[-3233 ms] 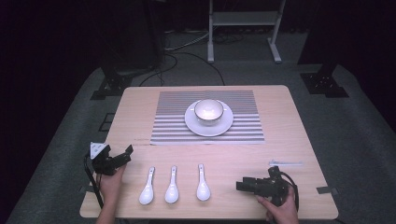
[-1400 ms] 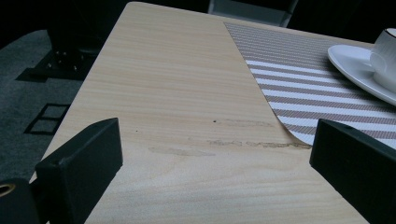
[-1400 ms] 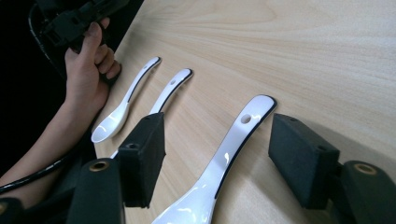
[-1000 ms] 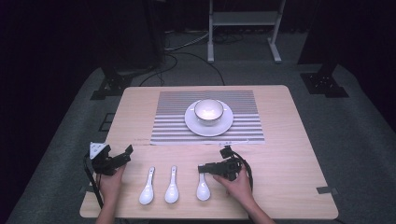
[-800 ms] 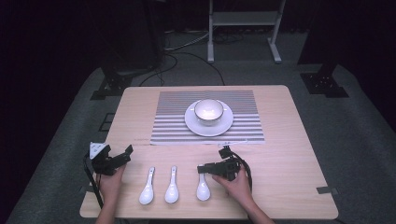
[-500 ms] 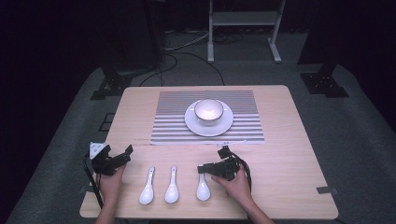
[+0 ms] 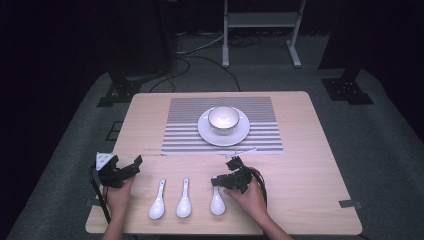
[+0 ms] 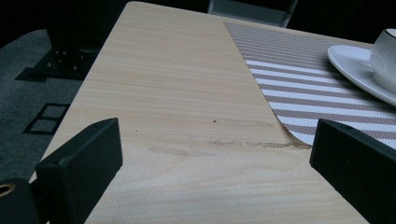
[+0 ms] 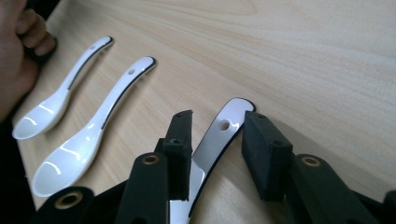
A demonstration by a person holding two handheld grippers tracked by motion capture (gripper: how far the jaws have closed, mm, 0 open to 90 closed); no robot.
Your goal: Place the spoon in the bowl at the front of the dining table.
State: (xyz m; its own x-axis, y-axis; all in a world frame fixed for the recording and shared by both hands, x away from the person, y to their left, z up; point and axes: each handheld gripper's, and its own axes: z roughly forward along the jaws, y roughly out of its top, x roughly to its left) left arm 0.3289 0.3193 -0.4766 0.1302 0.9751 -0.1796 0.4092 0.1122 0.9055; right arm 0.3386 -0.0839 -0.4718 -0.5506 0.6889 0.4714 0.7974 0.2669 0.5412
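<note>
Three white spoons lie in a row near the table's front edge: left spoon [image 7: 157, 200], middle spoon [image 7: 184, 198], right spoon [image 7: 217, 200]. My right gripper [image 7: 216, 181] is low over the right spoon's handle. In the right gripper view its open jaws [image 9: 218, 120] stand on either side of that handle [image 9: 209, 145], close to it; the other two spoons [image 9: 70, 95] [image 9: 95, 135] lie to the left. My left gripper [image 7: 134, 167] rests at the front left, its jaws wide open [image 8: 217, 154] over bare wood.
A white cup [image 7: 223, 118] on a saucer [image 7: 241, 135] stands on a striped placemat [image 7: 185, 135] at mid-table. The mat's corner [image 8: 299, 135] curls up slightly. A small strip [image 7: 242, 151] lies at the mat's front edge. A hand [image 9: 16, 60] holds the other gripper.
My right gripper has come from the table's front right leftward to the right spoon's handle, then settled slightly over it. The left gripper and spoons have not moved.
</note>
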